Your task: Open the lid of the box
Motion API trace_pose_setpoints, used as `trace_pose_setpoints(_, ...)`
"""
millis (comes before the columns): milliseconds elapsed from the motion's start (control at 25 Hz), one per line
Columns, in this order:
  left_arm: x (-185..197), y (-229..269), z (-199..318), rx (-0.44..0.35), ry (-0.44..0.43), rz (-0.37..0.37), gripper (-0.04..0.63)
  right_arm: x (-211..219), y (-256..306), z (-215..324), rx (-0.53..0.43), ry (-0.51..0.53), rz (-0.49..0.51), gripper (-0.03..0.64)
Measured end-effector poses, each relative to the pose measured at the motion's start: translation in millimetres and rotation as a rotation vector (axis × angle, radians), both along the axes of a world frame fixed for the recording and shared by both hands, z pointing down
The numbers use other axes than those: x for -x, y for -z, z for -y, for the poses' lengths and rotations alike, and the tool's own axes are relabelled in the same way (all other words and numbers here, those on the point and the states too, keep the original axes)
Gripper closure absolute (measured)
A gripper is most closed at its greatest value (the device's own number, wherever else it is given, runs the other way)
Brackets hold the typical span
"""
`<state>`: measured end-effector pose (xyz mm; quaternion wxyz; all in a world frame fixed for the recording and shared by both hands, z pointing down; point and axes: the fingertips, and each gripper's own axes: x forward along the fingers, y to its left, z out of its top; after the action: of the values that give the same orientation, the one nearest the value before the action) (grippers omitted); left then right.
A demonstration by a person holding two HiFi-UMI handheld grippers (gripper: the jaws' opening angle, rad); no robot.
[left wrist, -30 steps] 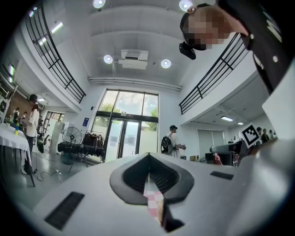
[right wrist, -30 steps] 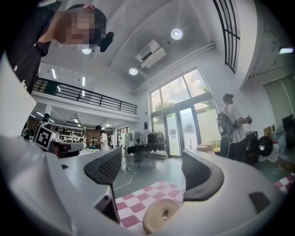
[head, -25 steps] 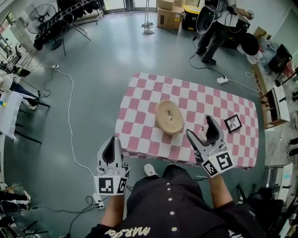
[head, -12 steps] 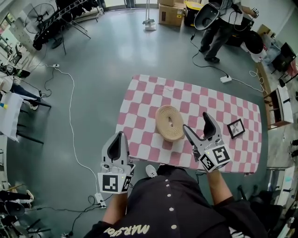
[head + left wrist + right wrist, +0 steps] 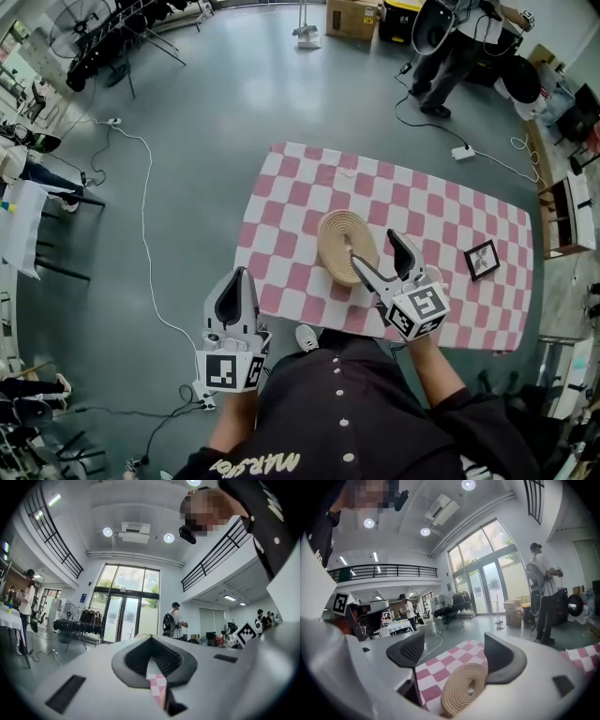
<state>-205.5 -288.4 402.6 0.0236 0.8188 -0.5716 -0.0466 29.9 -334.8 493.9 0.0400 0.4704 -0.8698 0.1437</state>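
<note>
Round tan woven-rope box [image 5: 345, 246] sits on the bench [image 5: 431, 202], which has a pink-and-white checked cloth, near its front edge. Right gripper [image 5: 376, 251] has its jaws spread at the box's right side. In the right gripper view the box [image 5: 464, 688] shows between the jaws; contact can't be told. Left gripper [image 5: 234, 286] is off the bench's front-left corner over the grey floor [image 5: 187, 141], jaws pressed together, nothing held. Small black square frame [image 5: 483, 260] lies well apart to the right.
</note>
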Motion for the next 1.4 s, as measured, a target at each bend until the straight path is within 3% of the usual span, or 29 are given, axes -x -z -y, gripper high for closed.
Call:
trace_pose_setpoints(240,3.7,-14.5,-1.2,0.045,0.026,0.021,0.588,34.8,-72.4,3.9,0.138,0.086,-0.077,0.213)
trace_pose_setpoints(920,9.3,-29.4,3.8,0.107,0.087,0.028,0.588,57.8,-217.4,16.7,0.726,0.003,-0.132,0.195)
trace_pose_setpoints(1280,8.4,-35.5,16.1,0.121,0.092,0.016,0.588,58.0,-244.8,16.1,0.849,-0.008,-0.172,0.2)
trace_pose_setpoints(1400,11.3,-37.6,18.6,0.128,0.096,0.013,0.588,56.6,-249.2,16.0,0.864,-0.012,-0.212,0.235)
